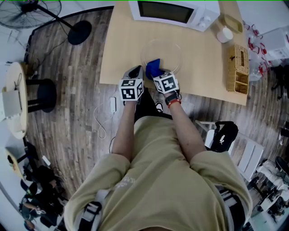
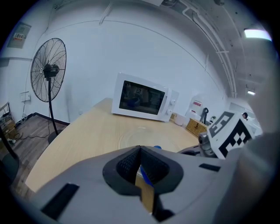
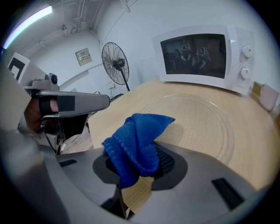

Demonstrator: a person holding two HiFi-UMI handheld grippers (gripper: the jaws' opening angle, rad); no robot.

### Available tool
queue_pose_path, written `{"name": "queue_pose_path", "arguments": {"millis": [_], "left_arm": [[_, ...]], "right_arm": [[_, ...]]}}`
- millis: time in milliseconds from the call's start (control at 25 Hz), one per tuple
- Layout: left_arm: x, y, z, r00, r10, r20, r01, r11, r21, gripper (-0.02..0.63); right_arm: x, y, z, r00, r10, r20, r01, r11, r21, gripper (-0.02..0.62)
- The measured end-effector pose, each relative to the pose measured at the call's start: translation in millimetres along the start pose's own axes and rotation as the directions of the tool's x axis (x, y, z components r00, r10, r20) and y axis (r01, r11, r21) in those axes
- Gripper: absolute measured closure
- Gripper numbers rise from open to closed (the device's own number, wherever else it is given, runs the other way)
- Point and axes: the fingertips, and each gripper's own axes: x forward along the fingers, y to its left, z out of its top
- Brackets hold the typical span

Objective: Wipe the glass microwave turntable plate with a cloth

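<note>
The clear glass turntable plate (image 1: 163,50) lies on the wooden table (image 1: 122,54) in front of the white microwave (image 1: 174,12). My right gripper (image 1: 156,73) is shut on a bunched blue cloth (image 3: 138,140), held just above the plate's near rim (image 3: 205,127). In the head view the cloth (image 1: 153,68) sits at the plate's near-left edge. My left gripper (image 1: 136,73) hovers at the table's front edge just left of the plate, shut with nothing between its jaws (image 2: 140,148). Beyond those jaws, the plate (image 2: 144,136) and microwave (image 2: 142,98) show in the left gripper view.
A wicker basket (image 1: 238,67) and a white cup (image 1: 224,34) stand at the table's right side. On the floor to the left stand a fan (image 2: 48,70) and a black stool (image 1: 43,92). The table's front edge lies right beneath both grippers.
</note>
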Motion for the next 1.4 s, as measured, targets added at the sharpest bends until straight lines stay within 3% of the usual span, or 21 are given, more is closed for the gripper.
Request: {"name": "queue_pose_path", "arguments": {"millis": [1400], "left_arm": [[23.5,-71.9,-0.7,0.995,-0.085,-0.054,0.089,0.993,0.079,0.589]], "right_arm": [[-53.6,-65.1,-36.7,0.996,-0.093,-0.011,0.093,0.991,0.091,0.459]]}}
